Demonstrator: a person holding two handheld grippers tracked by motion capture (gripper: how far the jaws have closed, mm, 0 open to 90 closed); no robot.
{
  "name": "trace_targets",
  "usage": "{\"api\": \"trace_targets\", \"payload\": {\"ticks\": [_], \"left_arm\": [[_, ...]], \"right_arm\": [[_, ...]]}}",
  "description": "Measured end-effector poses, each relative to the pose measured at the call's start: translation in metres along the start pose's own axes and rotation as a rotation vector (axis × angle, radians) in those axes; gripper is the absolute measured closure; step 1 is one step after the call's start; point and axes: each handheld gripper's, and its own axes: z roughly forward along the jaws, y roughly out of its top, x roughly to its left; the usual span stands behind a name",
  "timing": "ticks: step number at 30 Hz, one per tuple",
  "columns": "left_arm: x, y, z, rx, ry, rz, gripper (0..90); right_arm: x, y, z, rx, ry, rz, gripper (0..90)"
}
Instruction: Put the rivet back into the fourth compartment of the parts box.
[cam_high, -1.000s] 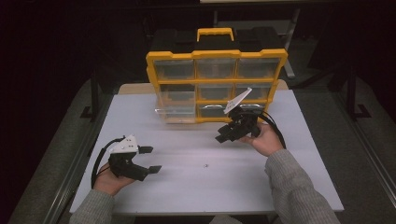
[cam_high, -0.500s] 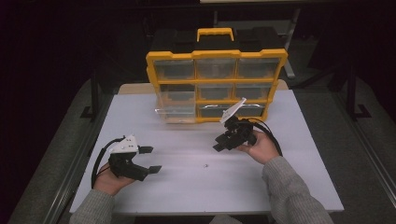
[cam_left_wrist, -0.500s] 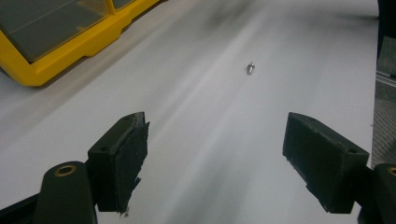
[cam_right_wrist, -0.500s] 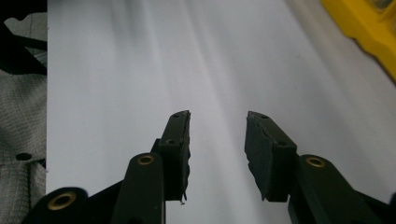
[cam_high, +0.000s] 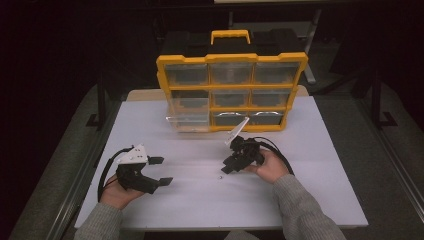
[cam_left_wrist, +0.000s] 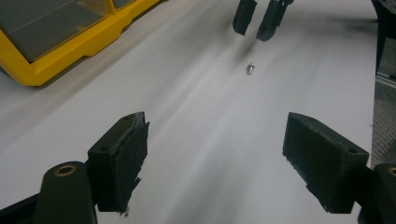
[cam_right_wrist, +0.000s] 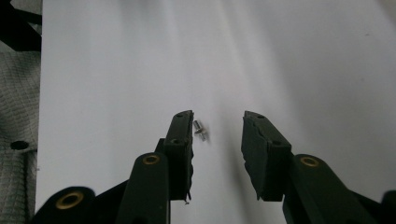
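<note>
Moved since earlier: right gripper (cam_high: 227, 167) has come down and toward the person, from in front of the organiser to just above the table near the small screw (cam_high: 220, 176); its jaws have just been closing, with the screw lying between them but not yet pinched.
Right gripper state: partly open, jaws a moderate gap apart. In the right gripper view the screw (cam_right_wrist: 201, 129) lies just beside the inner face of the left-hand jaw; whether it touches that pad I cannot tell. Nothing is held.
Right hand: wraps the gripper body from the near right side, a grey sleeve (cam_high: 300, 210) behind it.
Left gripper (cam_high: 161, 171): unmoved, resting low over the near left part of the table, jaws wide apart and empty, pointing toward the right gripper.
Left gripper view: the screw (cam_left_wrist: 251, 68) lies on the bare white surface well ahead of the open pads, just short of the right gripper's two jaw tips (cam_left_wrist: 256, 18), which hang above it.
Screw: small, silvery, lying on its side on the white table (cam_high: 150, 125), near the middle, well apart from the organiser.
Organiser (cam_high: 231, 59): yellow-framed, standing upright at the far edge of the table, clear drawers in rows; one drawer (cam_high: 189, 120) at the lower left stands pulled out toward the person.
Grey plate: tilted up on top of the right gripper (cam_high: 236, 132).
</note>
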Motion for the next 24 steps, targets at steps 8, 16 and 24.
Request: {"api": "trace_targets", "payload": {"ticks": [8,16,24], "left_arm": [[0.000,0.000,0.000,-0.003,0.002,0.004,21.5],[0.000,0.000,0.000,-0.003,0.002,0.005,21.6],[0.001,0.000,-0.001,-0.002,0.002,0.007,21.6]], "right_arm": [[0.003,0.001,0.015,0.022,0.016,-0.014,65.4],[0.007,0.003,0.027,0.043,0.017,-0.034,67.6],[0.008,0.003,0.032,0.063,0.006,-0.056,70.8]]}}
